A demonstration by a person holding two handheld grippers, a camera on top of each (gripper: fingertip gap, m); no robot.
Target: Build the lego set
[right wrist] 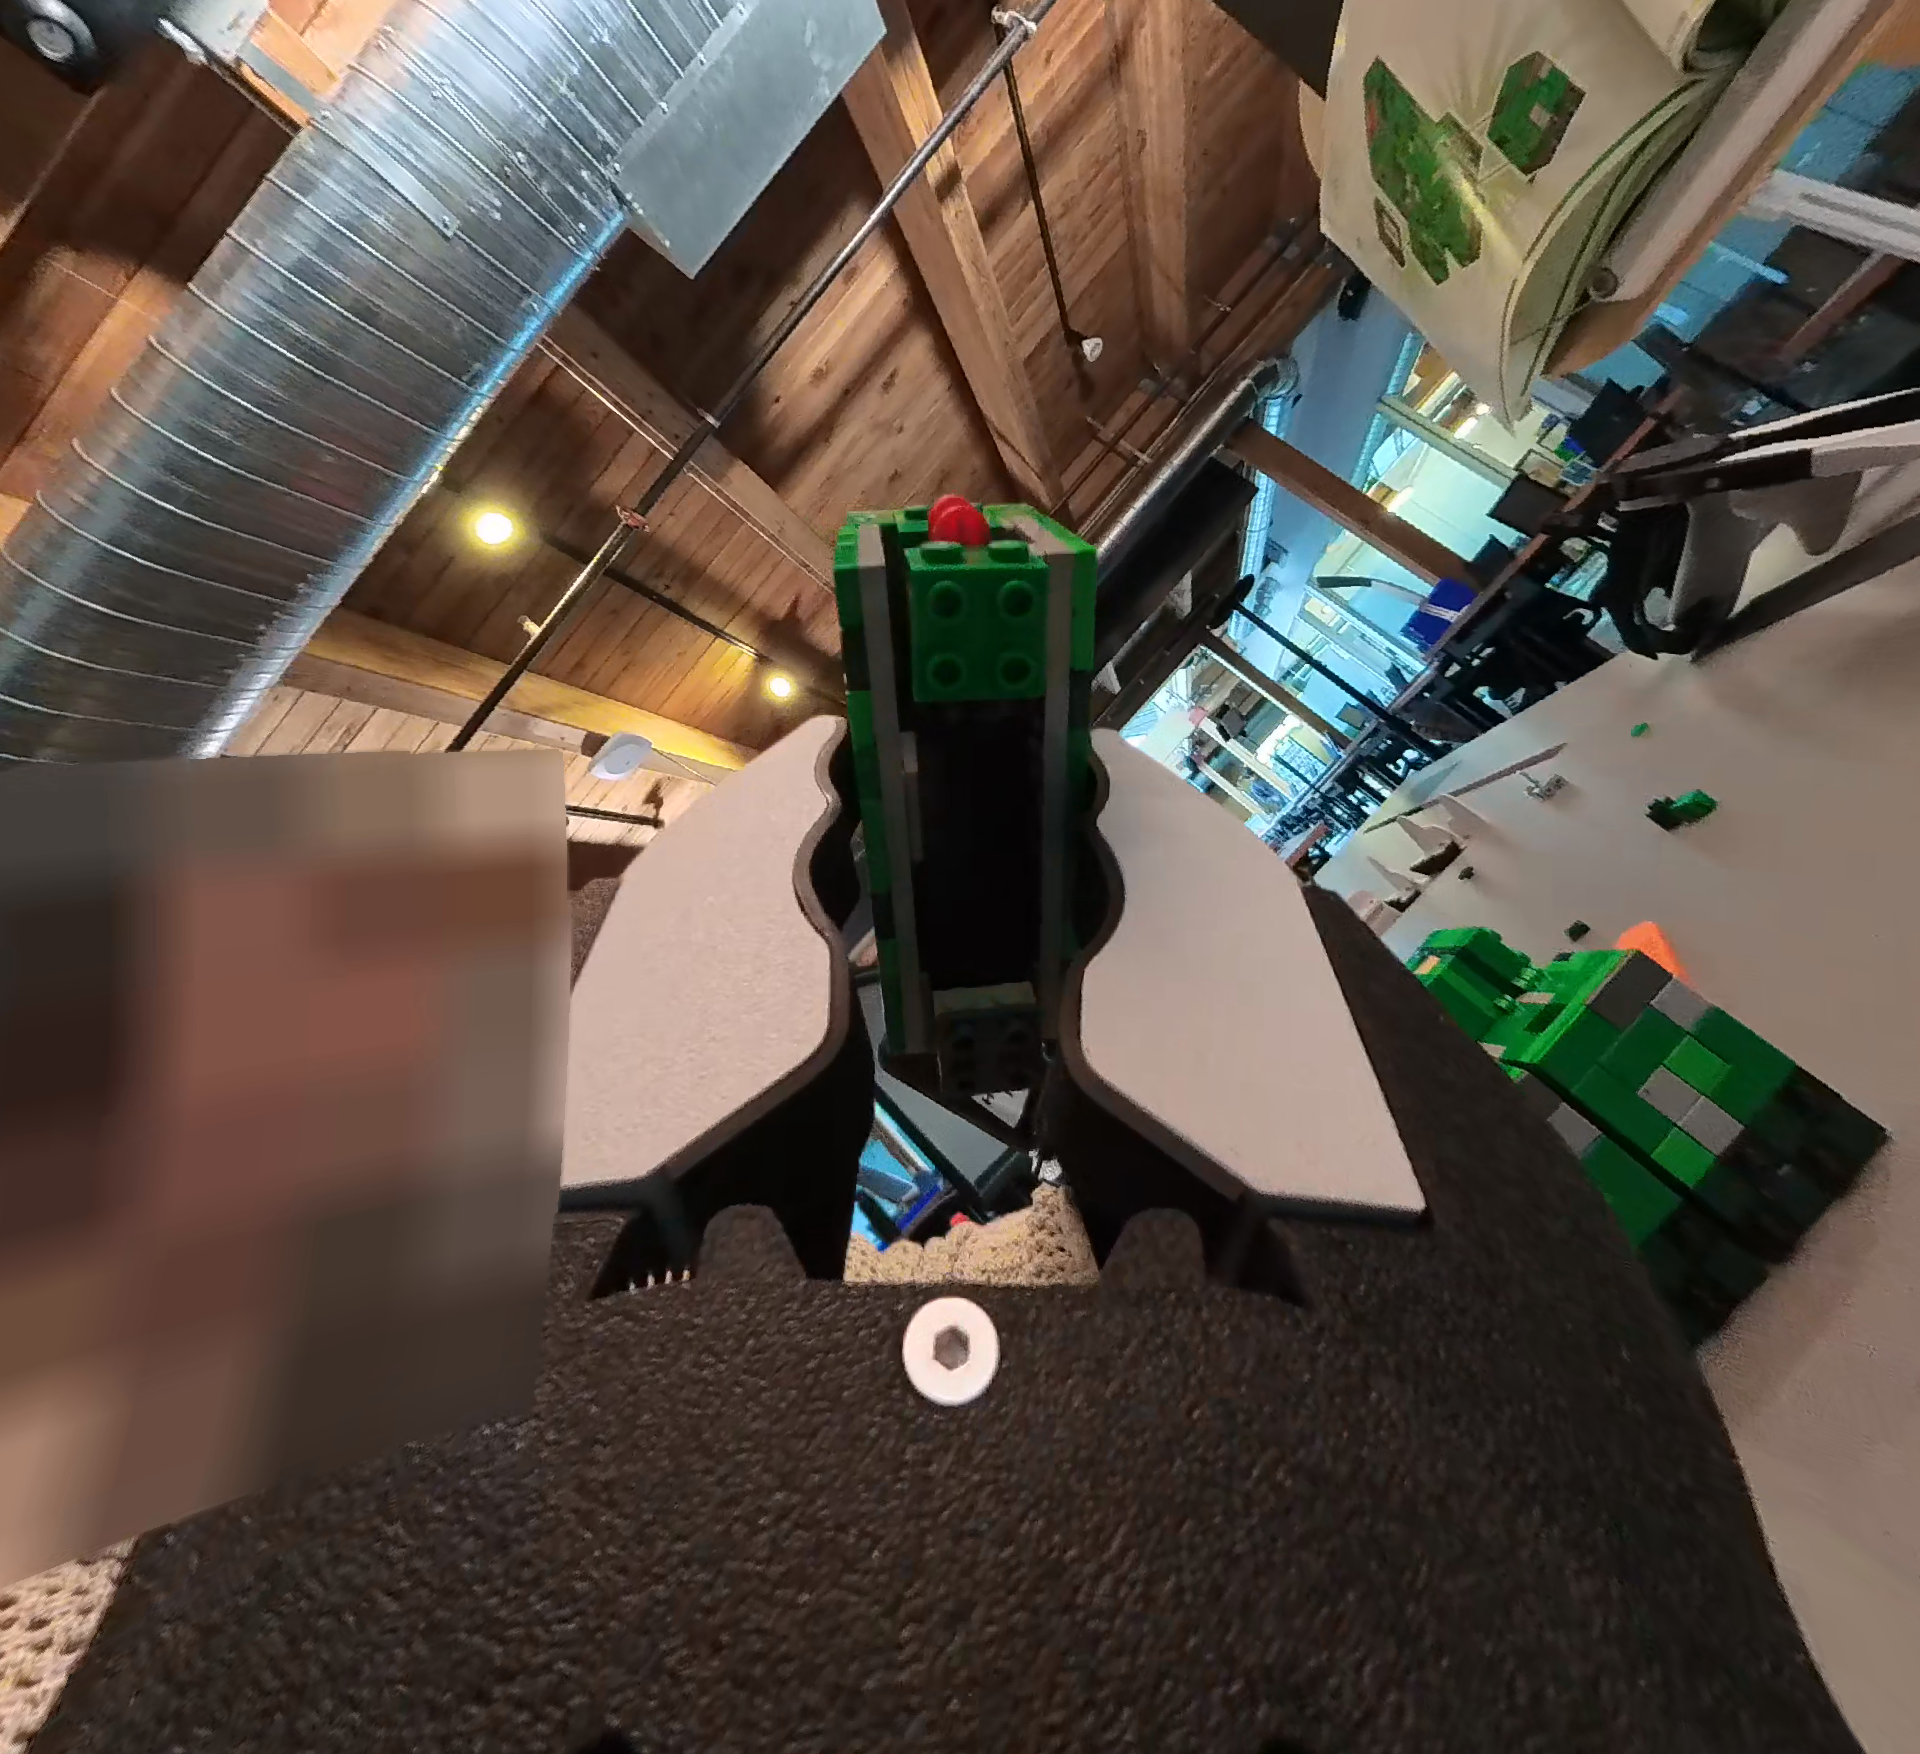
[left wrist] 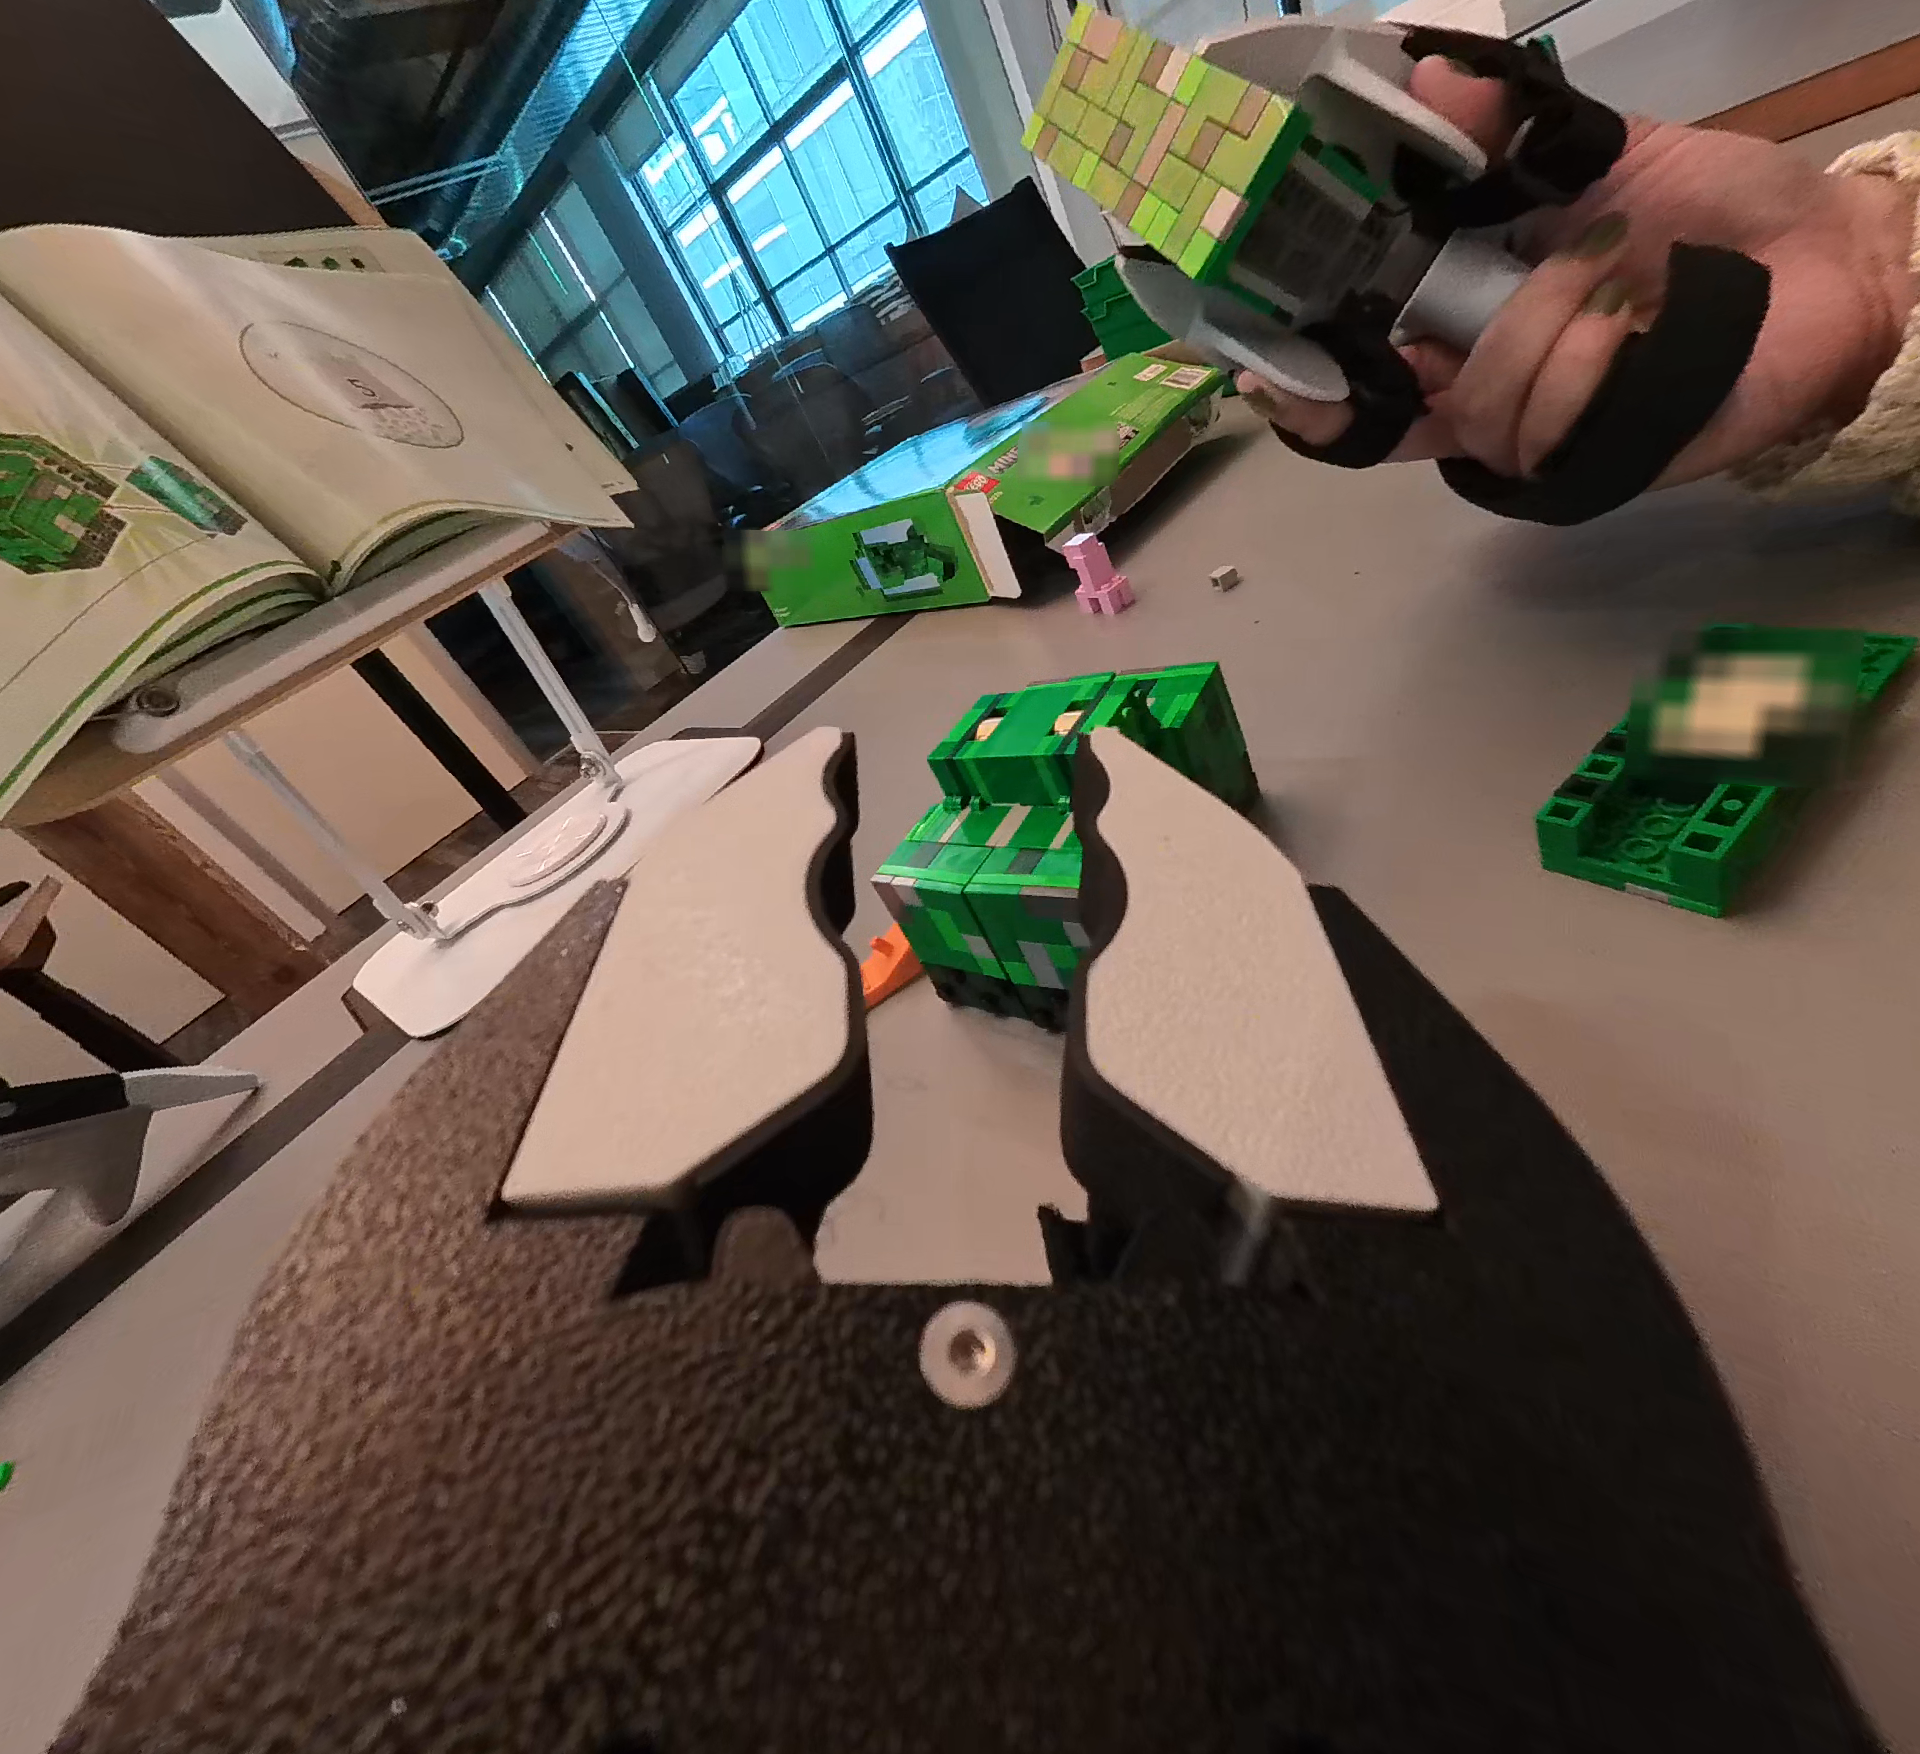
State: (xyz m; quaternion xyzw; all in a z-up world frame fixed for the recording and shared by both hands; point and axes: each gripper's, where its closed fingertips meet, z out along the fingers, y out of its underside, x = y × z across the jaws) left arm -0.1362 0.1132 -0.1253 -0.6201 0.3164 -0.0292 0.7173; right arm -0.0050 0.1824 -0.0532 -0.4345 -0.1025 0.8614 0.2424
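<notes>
A green and grey lego body (left wrist: 977,883) stands on the grey table (left wrist: 1351,1029). My left gripper (left wrist: 966,769) is open, with a finger on either side of the body and a gap showing on the left. My right gripper (left wrist: 1164,151), held by a hand up at the right, is shut on a block with a tiled green and tan face (left wrist: 1122,104). In the right wrist view this gripper (right wrist: 966,748) clamps the block's green and black side (right wrist: 971,831), which has a red piece on top. The green body (right wrist: 1662,1081) lies low at the right there.
An open instruction booklet (left wrist: 260,416) rests on a white stand at the left. A green lego box (left wrist: 935,530), a pink figure (left wrist: 1101,577) and a small grey piece (left wrist: 1226,576) lie farther back. An open green sub-build (left wrist: 1652,831) sits right. An orange tool (left wrist: 888,966) lies beside the body. The tips of one gripper are about 15 cm away from the tips of the other.
</notes>
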